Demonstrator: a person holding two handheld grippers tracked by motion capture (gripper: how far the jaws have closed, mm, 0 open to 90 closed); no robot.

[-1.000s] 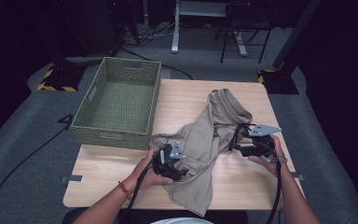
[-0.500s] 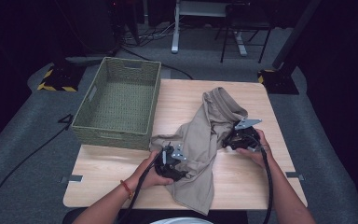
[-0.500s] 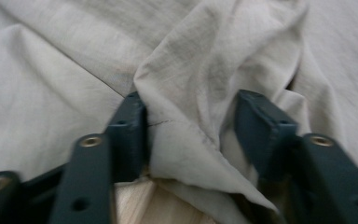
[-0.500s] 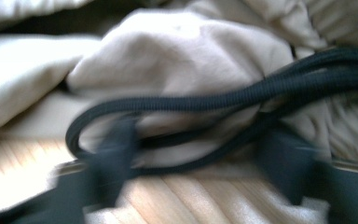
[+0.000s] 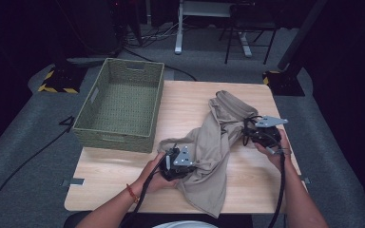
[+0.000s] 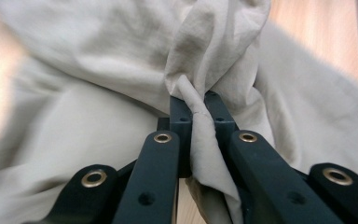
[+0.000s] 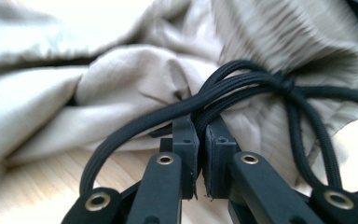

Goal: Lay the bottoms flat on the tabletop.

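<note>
On the light wooden table [image 5: 123,190] I count one beige cloth garment [image 5: 218,142], crumpled from the centre toward six o'clock, and one empty green woven basket [image 5: 119,107] at ten o'clock. I hold two tongs. My left gripper [image 6: 199,105] has just closed its jaws and clamps a fold of the garment. My right gripper [image 7: 200,126] has just closed too; its jaws stand together at the garment's black drawstring cord [image 7: 242,88], but I cannot tell what they pinch.
</note>
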